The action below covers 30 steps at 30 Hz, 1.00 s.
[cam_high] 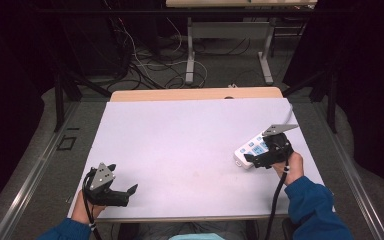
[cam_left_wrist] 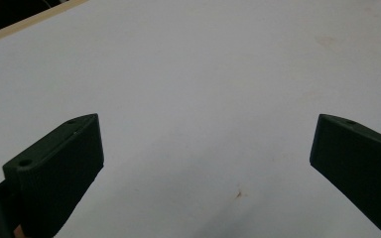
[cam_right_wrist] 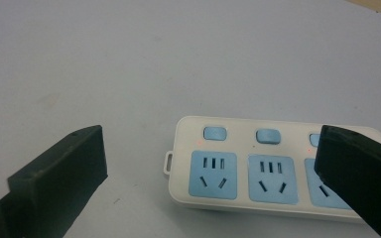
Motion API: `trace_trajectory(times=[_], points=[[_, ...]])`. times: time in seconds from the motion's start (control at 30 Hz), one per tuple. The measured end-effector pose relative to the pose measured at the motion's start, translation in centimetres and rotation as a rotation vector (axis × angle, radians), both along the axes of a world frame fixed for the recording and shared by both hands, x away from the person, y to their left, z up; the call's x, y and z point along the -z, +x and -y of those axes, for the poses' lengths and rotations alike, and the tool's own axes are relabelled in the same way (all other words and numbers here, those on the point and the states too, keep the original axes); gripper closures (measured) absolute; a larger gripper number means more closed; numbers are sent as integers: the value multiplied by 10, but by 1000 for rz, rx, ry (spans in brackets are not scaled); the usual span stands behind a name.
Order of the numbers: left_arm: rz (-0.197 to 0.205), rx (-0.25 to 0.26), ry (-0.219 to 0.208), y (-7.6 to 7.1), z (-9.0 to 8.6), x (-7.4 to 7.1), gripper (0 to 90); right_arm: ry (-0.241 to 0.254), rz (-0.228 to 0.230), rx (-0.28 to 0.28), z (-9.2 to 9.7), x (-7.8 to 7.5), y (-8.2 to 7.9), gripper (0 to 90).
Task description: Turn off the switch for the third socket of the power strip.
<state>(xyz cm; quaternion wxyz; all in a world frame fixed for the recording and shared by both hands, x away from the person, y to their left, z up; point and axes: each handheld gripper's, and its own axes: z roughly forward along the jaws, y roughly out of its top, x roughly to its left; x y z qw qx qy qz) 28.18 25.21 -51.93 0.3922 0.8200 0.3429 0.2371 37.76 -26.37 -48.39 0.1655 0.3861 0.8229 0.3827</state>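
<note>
You are at the approach step: your right gripper hovers with jaws spread wide over the power strip, which lies flat on the white table at about four o'clock (its switches and blue sockets face up). Nothing is gripped yet. Next, I judge, you must lower and straddle the strip's body squarely. Your left gripper waits wide open at eight o'clock.

A white-topped table stands on grey floor; beyond, another table's legs and tangled cables.
</note>
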Motion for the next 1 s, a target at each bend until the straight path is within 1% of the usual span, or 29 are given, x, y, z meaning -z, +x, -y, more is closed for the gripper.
trace_trajectory(times=[0.23, 0.27, 0.33, 0.4, 0.43, 0.47, 0.67, 0.7, 0.73, 0.8, 0.87, 0.9, 0.93, 0.97, 1.0], points=[[-4, 2, 2, 0, 0, 0, 1, 4, -18, 7, -1, -1, 8, 0], [-3, 1, 3, 0, 0, 0, 1, 1, -15, 1, 0, -2, 10, 0], [-3, 2, 2, 0, 0, 0, 1, 9, -18, 8, -1, -3, 12, 0], [-3, 2, 1, 0, 0, 0, 1, 3, -21, 9, 0, -3, 13, 0], [-4, 2, 1, 0, 0, 0, 1, 14, -27, 10, 0, -4, 15, 0], [-3, 1, 2, 0, 0, 0, 1, 8, -30, 14, 0, -5, 16, 0], [-4, 1, 2, 0, 0, 0, 1, 11, -33, 13, -1, -4, 20, 0], [-3, 2, 2, 0, 0, 0, 1, 7, -27, 10, -1, -4, 22, 0], [-4, 1, 2, 0, 0, 0, 1, 5, -36, 12, -1, -4, 23, 0], [-5, 1, 1, 0, 0, 0, 1, 4, -38, 8, -1, -4, 24, 0], [-2, 0, 2, 0, 0, 0, 1, 9, -54, 16, -2, -4, 26, 0], [-3, 0, 0, 0, 0, 0, 1, 6, -52, 14, -2, -3, 27, 0], [-3, 0, 0, 0, 0, 0, 1, 13, -57, 13, -3, -3, 28, 0], [-4, 0, 1, 0, 0, 0, 1, 6, -54, 3, -2, -2, 29, 0], [-5, 0, 0, 0, 0, 0, 1, 7, -61, 9, -3, -2, 30, 0]])
